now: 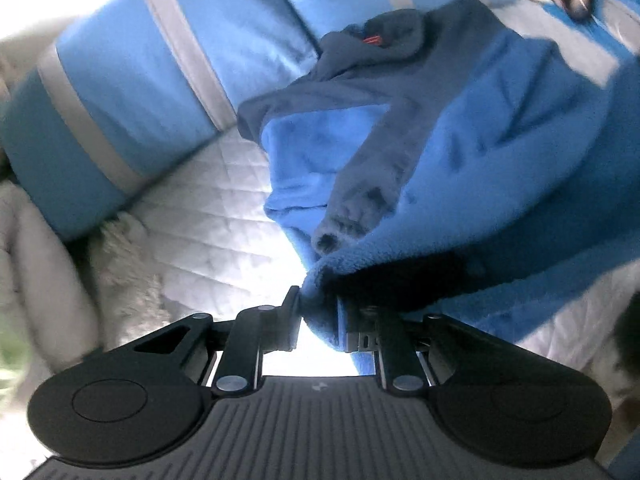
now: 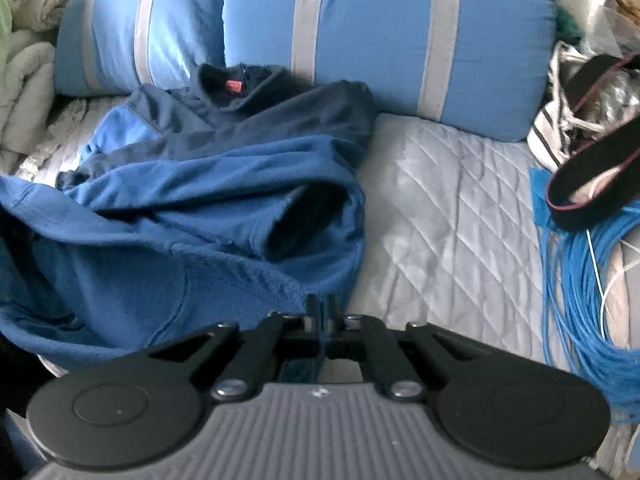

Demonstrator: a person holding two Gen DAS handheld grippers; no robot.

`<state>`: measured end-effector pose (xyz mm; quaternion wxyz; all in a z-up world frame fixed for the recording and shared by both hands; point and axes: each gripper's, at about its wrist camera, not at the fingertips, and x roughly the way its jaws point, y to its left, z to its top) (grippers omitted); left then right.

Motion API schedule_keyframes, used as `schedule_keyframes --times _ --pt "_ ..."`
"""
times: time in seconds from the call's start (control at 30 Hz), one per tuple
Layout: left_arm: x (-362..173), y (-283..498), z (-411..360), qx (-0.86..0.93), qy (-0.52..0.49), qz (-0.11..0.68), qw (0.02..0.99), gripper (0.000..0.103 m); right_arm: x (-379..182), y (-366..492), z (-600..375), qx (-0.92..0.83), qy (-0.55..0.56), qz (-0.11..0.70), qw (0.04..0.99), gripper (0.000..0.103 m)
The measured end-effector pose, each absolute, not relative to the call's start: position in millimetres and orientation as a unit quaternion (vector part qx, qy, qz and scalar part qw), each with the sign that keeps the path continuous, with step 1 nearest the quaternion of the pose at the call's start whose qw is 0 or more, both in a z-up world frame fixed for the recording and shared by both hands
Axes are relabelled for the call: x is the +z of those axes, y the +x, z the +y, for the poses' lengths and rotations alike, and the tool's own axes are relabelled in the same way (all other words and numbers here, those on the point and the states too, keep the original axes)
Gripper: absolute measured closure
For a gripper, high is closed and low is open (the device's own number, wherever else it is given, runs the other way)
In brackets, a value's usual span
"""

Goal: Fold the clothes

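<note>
A blue fleece jacket [image 2: 192, 208] with navy shoulders and collar lies crumpled on a quilted grey bed cover [image 2: 452, 208]. It also shows in the left wrist view [image 1: 500, 152], lifted and stretched. My left gripper [image 1: 318, 308] is shut on a bunched edge of the fleece. My right gripper [image 2: 324, 312] is shut on the jacket's hem at its right side. A navy sleeve [image 1: 360, 184] hangs across the blue body. The collar with a red label [image 2: 234, 86] lies toward the pillows.
Two blue pillows with grey stripes [image 2: 384, 36] stand at the back. A coil of blue cable [image 2: 588, 280] and a black strap [image 2: 592, 184] lie at the right. Beige blankets [image 2: 24, 60] are piled at the left.
</note>
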<state>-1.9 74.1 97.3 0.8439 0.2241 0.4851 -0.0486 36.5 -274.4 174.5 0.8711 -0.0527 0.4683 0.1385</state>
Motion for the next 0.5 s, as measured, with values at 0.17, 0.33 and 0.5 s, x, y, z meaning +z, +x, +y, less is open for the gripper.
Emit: schedule_keyframes --times 0.17,0.33,0.5 --pt "88 47 90 -0.044 0.186 0.506 0.841 0.085 169 77 -273 0.123 -0.041 0.475 0.87 0.102" --pt "59 101 108 -0.041 0.136 0.539 0.83 0.085 151 116 -273 0.112 -0.019 0.488 0.865 0.102" --pt "30 128 116 -0.048 0.11 0.56 0.82 0.085 131 135 -277 0.108 -0.01 0.497 0.861 0.102"
